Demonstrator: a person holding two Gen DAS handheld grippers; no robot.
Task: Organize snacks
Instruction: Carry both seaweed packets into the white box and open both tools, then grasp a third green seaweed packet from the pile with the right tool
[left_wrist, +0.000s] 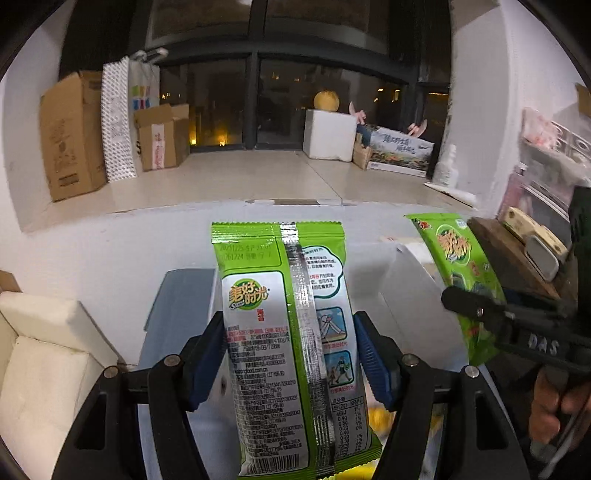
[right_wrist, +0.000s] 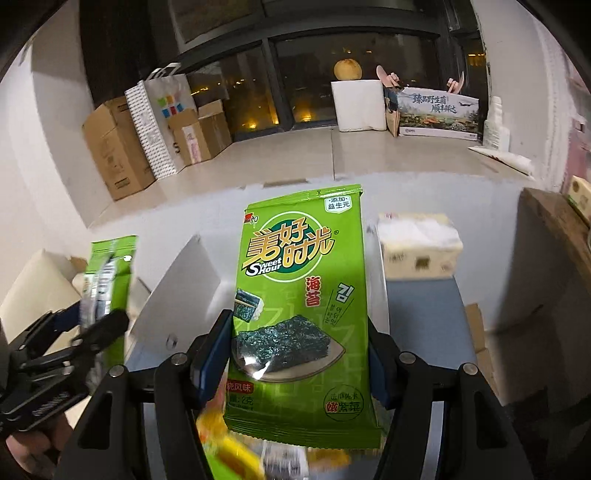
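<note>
Mid-task: left gripper (left_wrist: 291, 360) has its jaws clenched on one green seaweed packet (left_wrist: 286, 332), back side to the camera, and right gripper (right_wrist: 301, 356) grips a second seaweed packet (right_wrist: 301, 314) front side out, both held up in the air above the white bin (left_wrist: 413, 280) with nothing placed yet. More snacks, blurry yellow wrappers (right_wrist: 229, 439), probably still wait below. The front reads "Sweet Hour", 美好时光, 海苔, 김; the back shows a barcode and a nutrition table.

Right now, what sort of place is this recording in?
Probably a home room used partly for storage, at night: cardboard boxes and a foam box line a bay-window ledge, with dark panes and city lights behind.
</note>
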